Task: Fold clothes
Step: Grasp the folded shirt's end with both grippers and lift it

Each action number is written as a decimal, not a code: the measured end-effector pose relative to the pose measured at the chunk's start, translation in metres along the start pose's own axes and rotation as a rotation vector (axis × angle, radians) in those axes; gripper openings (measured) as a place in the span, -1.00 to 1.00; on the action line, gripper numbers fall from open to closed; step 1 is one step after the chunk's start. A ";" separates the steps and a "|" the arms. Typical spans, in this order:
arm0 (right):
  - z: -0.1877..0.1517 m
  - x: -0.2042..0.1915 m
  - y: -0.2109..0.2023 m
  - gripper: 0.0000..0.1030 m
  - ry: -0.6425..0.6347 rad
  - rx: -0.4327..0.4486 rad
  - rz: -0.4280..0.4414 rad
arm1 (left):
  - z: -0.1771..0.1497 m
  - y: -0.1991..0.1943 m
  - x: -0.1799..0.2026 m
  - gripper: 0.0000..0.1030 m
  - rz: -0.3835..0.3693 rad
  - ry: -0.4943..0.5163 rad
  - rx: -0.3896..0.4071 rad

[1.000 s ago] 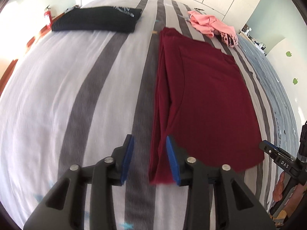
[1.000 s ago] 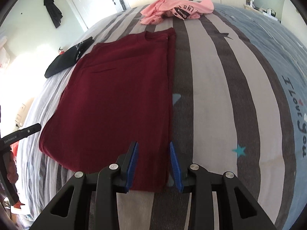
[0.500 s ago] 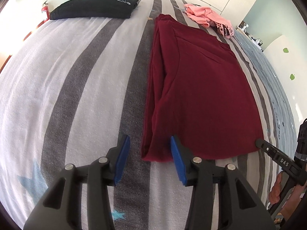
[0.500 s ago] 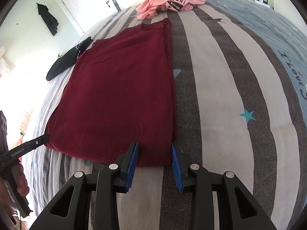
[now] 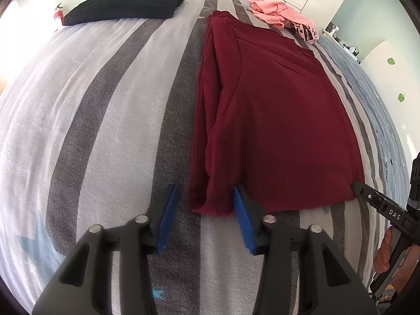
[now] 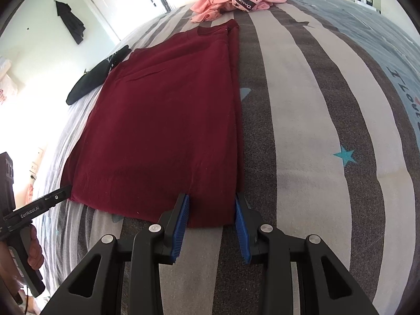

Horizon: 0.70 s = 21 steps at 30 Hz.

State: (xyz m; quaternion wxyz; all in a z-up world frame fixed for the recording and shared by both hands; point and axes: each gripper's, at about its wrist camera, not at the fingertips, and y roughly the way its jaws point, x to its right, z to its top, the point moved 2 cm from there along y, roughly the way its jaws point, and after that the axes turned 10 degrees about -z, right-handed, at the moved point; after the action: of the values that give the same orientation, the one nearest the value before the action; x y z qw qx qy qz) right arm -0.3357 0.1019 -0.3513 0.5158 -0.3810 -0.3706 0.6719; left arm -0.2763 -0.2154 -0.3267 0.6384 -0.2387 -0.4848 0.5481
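On the striped bed (image 5: 105, 120) the maroon shirt (image 5: 283, 120) lies flat, its near corners between two parted claws: the left gripper (image 5: 203, 218) is closing, the right gripper (image 6: 210, 223) stands apart, neither visibly pinching cloth.

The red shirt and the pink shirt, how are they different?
The red shirt lies flat and smooth, its sides folded in; the pink shirt sits crumpled in a heap. The red shirt looks plain, while the pink shirt shows a dark patch with letters. The red shirt is right at the grippers; the pink shirt is far off beyond its collar. Both lie on the striped bed.
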 end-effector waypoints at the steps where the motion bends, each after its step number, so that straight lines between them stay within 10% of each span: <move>1: 0.000 0.000 0.000 -0.53 -0.006 -0.001 -0.005 | 0.000 0.000 0.004 -0.58 0.006 0.016 -0.003; 12: -0.011 -0.004 -0.032 -0.84 -0.022 -0.013 0.000 | -0.011 -0.044 0.026 -0.89 0.031 0.044 0.011; 21: -0.072 -0.001 -0.056 -0.86 -0.011 -0.143 0.018 | -0.093 -0.059 0.018 -0.90 0.088 0.012 -0.147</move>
State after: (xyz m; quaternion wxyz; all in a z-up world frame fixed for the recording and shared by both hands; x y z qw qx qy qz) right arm -0.2481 0.1192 -0.3328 0.4789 -0.4165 -0.4172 0.6505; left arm -0.1680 -0.1948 -0.3095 0.5973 -0.3091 -0.5092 0.5370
